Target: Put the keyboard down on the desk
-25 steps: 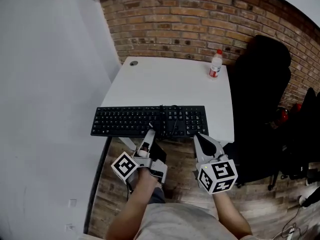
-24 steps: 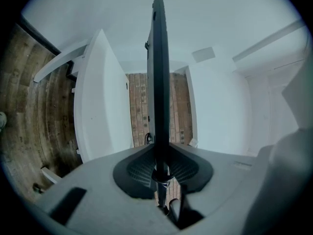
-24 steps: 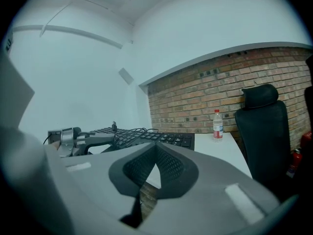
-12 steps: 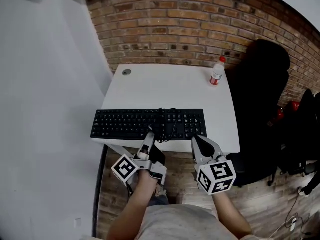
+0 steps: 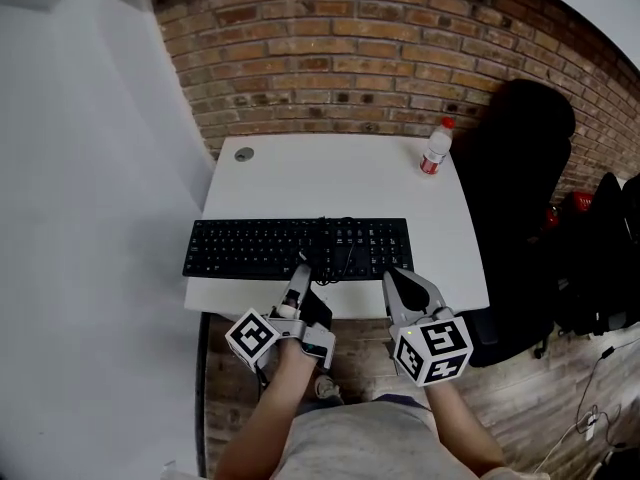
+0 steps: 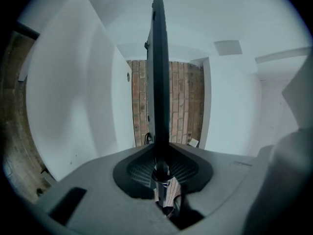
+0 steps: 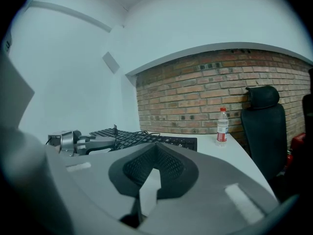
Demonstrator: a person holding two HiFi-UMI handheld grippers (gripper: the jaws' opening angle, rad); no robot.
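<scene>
A black keyboard [image 5: 260, 248] with a coiled cable [image 5: 337, 255] on its keys hangs level over the front of the white desk [image 5: 330, 178]. My left gripper [image 5: 299, 271] is shut on the keyboard's front edge near its middle. In the left gripper view the keyboard [image 6: 158, 82] stands edge-on between the closed jaws of the left gripper [image 6: 160, 168]. My right gripper [image 5: 392, 276] is shut with nothing in it, its tip just off the keyboard's right front corner. The right gripper view shows the keyboard [image 7: 146, 137] ahead and the left gripper [image 7: 73, 142] beside it.
A plastic bottle with a red cap [image 5: 434, 148] stands at the desk's back right corner. A round cable port [image 5: 243, 154] sits at the back left. A black office chair [image 5: 515, 168] stands right of the desk. A brick wall [image 5: 350, 58] runs behind, a white wall on the left.
The keyboard and both grippers have moved forward over the desk; the desk's front edge, once under the keyboard, now lies nearer me than the keyboard's front edge. The grip is unchanged.
</scene>
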